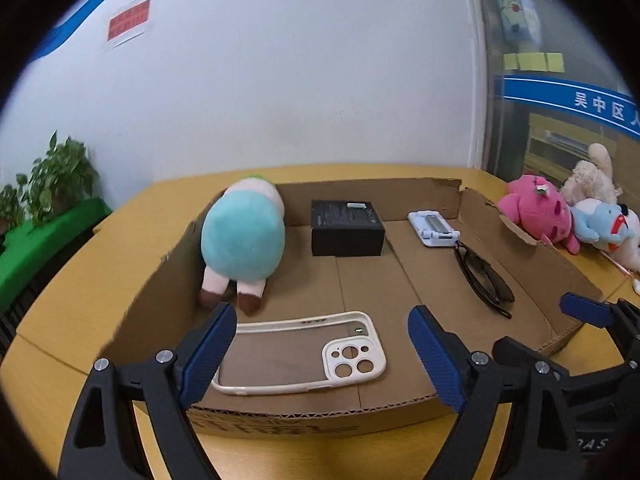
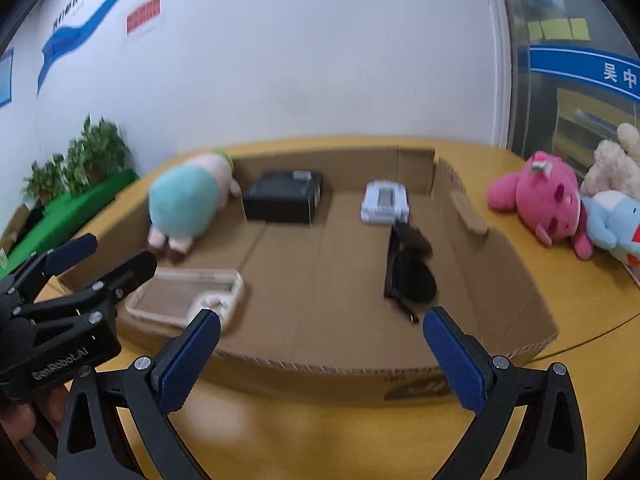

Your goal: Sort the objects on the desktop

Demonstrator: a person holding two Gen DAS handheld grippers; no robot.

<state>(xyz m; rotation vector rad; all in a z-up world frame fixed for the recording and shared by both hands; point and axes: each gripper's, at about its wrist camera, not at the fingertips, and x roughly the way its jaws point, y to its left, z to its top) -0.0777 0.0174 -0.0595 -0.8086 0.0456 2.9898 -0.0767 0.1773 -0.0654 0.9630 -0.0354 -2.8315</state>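
Note:
A shallow cardboard tray on the yellow table holds a teal plush, a black box, a white phone stand, black sunglasses and a white phone case. My left gripper is open and empty, just above the tray's near edge over the phone case. My right gripper is open and empty at the tray's near wall. It also shows in the left wrist view.
A pink plush, a blue plush and a cream plush lie on the table right of the tray. Potted plants stand far left. A white wall is behind.

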